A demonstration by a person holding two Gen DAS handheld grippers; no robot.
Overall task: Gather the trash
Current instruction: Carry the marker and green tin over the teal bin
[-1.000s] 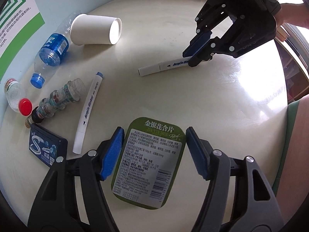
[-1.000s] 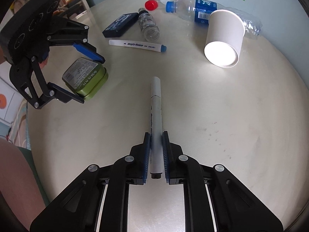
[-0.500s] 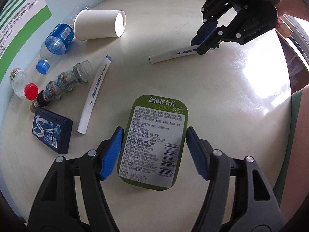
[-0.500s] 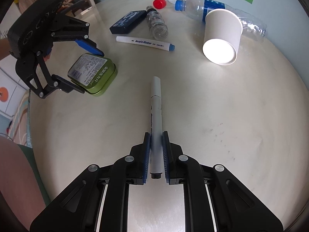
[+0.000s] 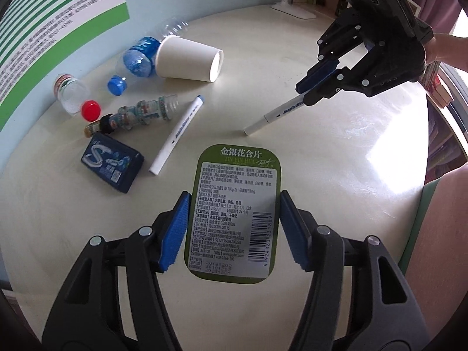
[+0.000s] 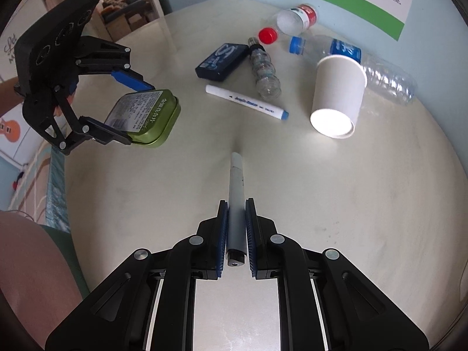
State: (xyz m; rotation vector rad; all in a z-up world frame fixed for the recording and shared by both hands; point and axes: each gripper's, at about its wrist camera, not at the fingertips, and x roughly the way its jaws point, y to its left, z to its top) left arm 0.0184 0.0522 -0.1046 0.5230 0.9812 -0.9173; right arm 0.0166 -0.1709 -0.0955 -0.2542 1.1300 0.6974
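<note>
My left gripper [image 5: 232, 228] is shut on a green tin [image 5: 234, 213] with a printed label and holds it lifted above the table; it also shows in the right wrist view [image 6: 146, 115]. My right gripper [image 6: 235, 228] is shut on a white marker [image 6: 236, 201], tilted with its far tip near the table. The marker also shows in the left wrist view [image 5: 275, 115]. On the table lie a paper cup [image 5: 190, 63], a blue-labelled bottle [image 5: 137, 60], a small red-capped bottle [image 5: 73, 95], a ribbed bottle [image 5: 140, 112], a blue box [image 5: 112, 166] and a second marker [image 5: 178, 137].
The round cream table [image 5: 336, 161] meets a pale blue wall with a green-and-white poster [image 5: 44, 29] at the left. A white lamp base [image 5: 292, 8] stands at the far edge. Books [image 5: 438, 87] are stacked beyond the right edge.
My left gripper has closed on the green tin and lifted it off the table. My right gripper has raised the white marker so that it tilts.
</note>
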